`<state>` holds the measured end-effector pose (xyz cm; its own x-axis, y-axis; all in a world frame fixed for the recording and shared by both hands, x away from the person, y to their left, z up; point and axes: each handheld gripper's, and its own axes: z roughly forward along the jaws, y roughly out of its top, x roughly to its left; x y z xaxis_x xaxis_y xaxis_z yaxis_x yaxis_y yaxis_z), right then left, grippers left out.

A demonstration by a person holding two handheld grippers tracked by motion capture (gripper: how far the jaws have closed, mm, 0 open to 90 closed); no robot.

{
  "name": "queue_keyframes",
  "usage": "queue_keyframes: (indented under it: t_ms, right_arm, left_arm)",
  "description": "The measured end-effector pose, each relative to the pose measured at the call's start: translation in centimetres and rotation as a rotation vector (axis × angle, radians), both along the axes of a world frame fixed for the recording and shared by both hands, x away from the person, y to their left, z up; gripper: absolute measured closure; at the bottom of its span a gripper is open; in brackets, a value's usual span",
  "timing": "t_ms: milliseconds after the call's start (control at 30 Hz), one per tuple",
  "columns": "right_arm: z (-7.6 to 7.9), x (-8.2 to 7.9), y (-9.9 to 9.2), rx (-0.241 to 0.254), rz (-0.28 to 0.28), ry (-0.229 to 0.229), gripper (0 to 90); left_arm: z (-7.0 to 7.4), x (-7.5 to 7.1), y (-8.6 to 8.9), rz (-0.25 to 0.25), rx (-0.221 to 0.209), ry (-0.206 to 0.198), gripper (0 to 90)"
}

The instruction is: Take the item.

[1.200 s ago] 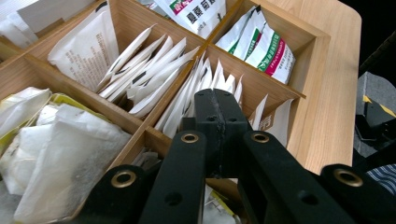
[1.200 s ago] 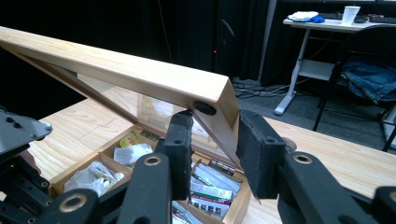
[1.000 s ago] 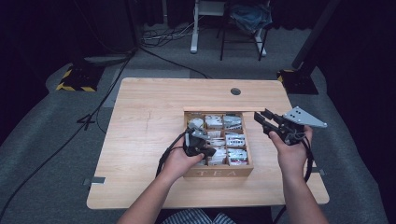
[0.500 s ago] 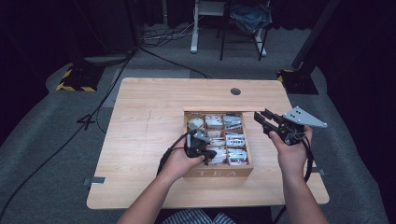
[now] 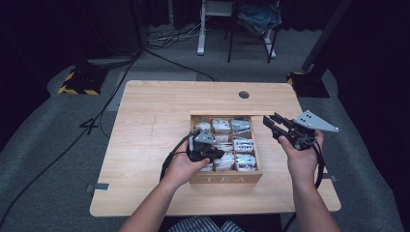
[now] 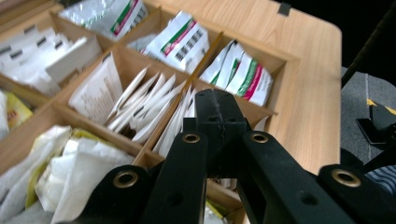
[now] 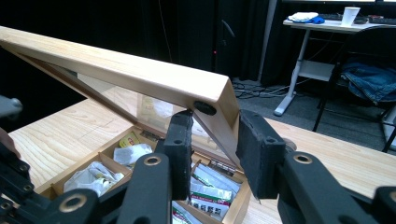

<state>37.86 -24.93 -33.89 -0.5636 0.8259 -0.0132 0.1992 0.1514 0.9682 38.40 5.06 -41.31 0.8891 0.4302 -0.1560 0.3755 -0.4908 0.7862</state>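
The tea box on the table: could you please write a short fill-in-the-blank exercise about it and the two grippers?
1. The word printed on the front of the wooden tea box is ____.
2. The right gripper is shut on the corner of the box's ____.
3. The left gripper hangs over the sachets with its jaws ____.
4. The box stands on a ____ table.

Missing words: TEA; lid; shut; wooden
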Motion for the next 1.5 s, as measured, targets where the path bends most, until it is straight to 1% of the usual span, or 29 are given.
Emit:
queue_keyframes:
  t_ms: [67, 100, 133, 200, 267, 367, 433, 500, 667, 733, 800, 867, 900, 933, 967, 1000, 1133, 1200, 1300, 1400, 1467, 1500]
  right_arm:
    - [0.0, 0.0, 0.0, 0.000, 0.000, 0.000, 65.9]
    - [0.0, 0.0, 0.0, 0.000, -0.001, 0.000, 65.9]
    - [0.0, 0.0, 0.0, 0.000, -0.001, 0.000, 65.8]
    - [0.0, 0.0, 0.0, 0.000, 0.000, 0.000, 65.8]
    - [0.0, 0.0, 0.0, -0.001, 0.000, 0.001, 65.8]
    - [0.0, 0.0, 0.0, 0.000, 0.000, 0.000, 65.8]
    - [0.0, 0.0, 0.0, -0.001, 0.000, 0.000, 65.8]
    - [0.0, 0.0, 0.0, -0.001, 0.000, 0.000, 65.8]
    - [0.0, 0.0, 0.0, -0.001, 0.000, 0.000, 65.8]
    - [0.0, 0.0, 0.0, -0.002, 0.000, 0.001, 65.8]
    - [0.0, 0.0, 0.0, -0.002, 0.000, 0.000, 65.8]
    - [0.0, 0.0, 0.0, -0.002, 0.000, 0.000, 65.8]
    - [0.0, 0.0, 0.0, -0.002, 0.000, 0.000, 65.8]
    - [0.0, 0.0, 0.0, -0.002, 0.000, 0.000, 65.8]
    - [0.0, 0.0, 0.0, -0.002, -0.001, 0.000, 65.8]
    - [0.0, 0.0, 0.0, -0.003, -0.001, 0.000, 65.8]
    - [0.0, 0.0, 0.0, -0.003, -0.001, -0.001, 65.7]
    - [0.0, 0.0, 0.0, -0.005, -0.002, -0.002, 65.7]
    - [0.0, 0.0, 0.0, -0.004, 0.000, 0.000, 65.7]
    - [0.0, 0.0, 0.0, -0.002, -0.001, -0.001, 65.7]
    - [0.0, 0.0, 0.0, -0.002, 0.000, 0.000, 65.7]
    - [0.0, 0.0, 0.0, -0.002, 0.000, 0.000, 65.7]
  left_arm:
    - [0.0, 0.0, -0.1, 0.011, 0.033, -0.035, 90.0]
    - [-0.1, 0.1, -0.1, 0.013, 0.050, -0.033, 90.0]
    - [-0.2, 0.1, -0.2, 0.008, 0.055, -0.029, 90.0]
    - [-0.6, 0.1, -0.3, -0.001, 0.064, -0.004, 90.0]
    - [-0.9, 0.1, -0.5, -0.009, 0.065, 0.009, 90.0]
    - [-1.3, 0.2, -0.7, -0.015, 0.090, 0.022, 90.0]
    - [-1.4, 0.2, -0.7, -0.023, 0.098, 0.041, 90.0]
    - [-1.5, 0.3, -0.7, -0.012, 0.108, 0.041, 90.0]
    - [-1.7, 0.6, -0.7, -0.003, 0.098, 0.041, 89.5]
    - [-1.8, 0.6, -0.7, -0.004, 0.081, 0.033, 85.3]
    - [-1.8, 0.5, -0.7, 0.003, 0.087, 0.019, 83.2]
    - [-1.8, 0.6, -0.6, 0.001, 0.088, 0.019, 82.7]
    - [-1.9, 0.6, -0.6, 0.000, 0.092, 0.024, 83.4]
    - [-1.9, 0.6, -0.7, -0.013, 0.104, 0.051, 86.7]
    - [-2.0, 0.5, -0.7, -0.018, 0.110, 0.057, 89.7]
    - [-2.0, 0.5, -0.8, -0.020, 0.120, 0.056, 89.8]
    - [-2.1, 0.6, -0.8, -0.020, 0.117, 0.059, 89.9]
    - [-2.3, 0.7, -0.8, -0.017, 0.108, 0.067, 89.6]
    - [-2.5, 0.8, -0.9, -0.033, 0.095, 0.083, 86.0]
    - [-2.6, 0.9, -1.3, -0.047, 0.111, 0.098, 86.7]
    - [-2.7, 0.9, -1.5, -0.051, 0.121, 0.111, 88.5]
    - [-2.8, 0.9, -1.6, -0.049, 0.121, 0.110, 89.3]
